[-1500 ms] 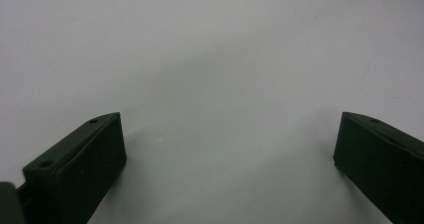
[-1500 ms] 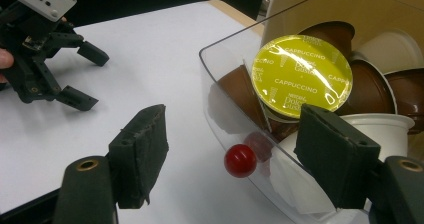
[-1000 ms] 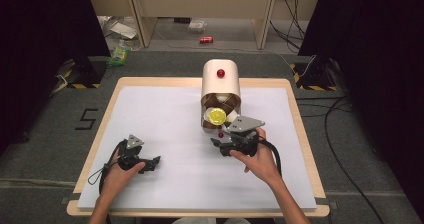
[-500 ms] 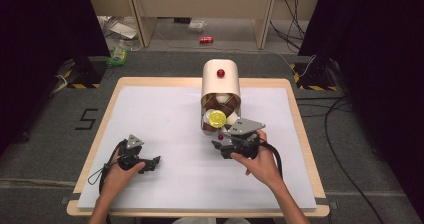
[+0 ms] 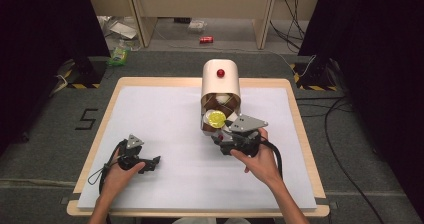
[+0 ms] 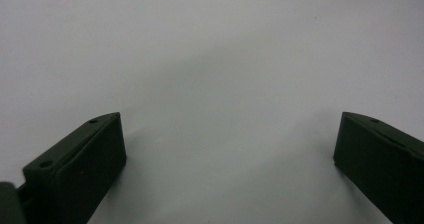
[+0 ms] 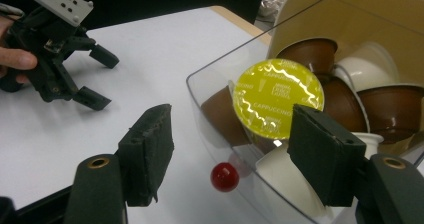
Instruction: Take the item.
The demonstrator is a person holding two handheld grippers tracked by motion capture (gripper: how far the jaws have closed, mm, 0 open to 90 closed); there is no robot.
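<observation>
Since the earlier frames almost nothing has shifted: both hands sit where they were, and only the right tool's jaws have been closing, with the small red knob between them but not yet pinched.

At the left, the left tool (image 5: 142, 160) rests low over the white sheet covering the wooden bench (image 5: 150, 82), held in the person's left hand (image 5: 116, 176). Its jaws stand wide apart with only bare white surface between them.

Near the middle, the cream, round-topped capsule dispenser (image 5: 221, 81) lies on the sheet with its clear plastic drawer (image 7: 220, 69) facing the person. Inside the drawer sit brown and white coffee capsules, and one capsule with a yellow foil lid (image 7: 278, 98) faces outward.

At the right, the right tool (image 5: 223, 143), gripped by the right hand (image 5: 260, 161), points at the drawer's front. Its jaws are partly closed, one outside the clear wall and one in front of the capsules. The red knob (image 7: 224, 177) on the drawer front lies between them, untouched by either pad.
</observation>
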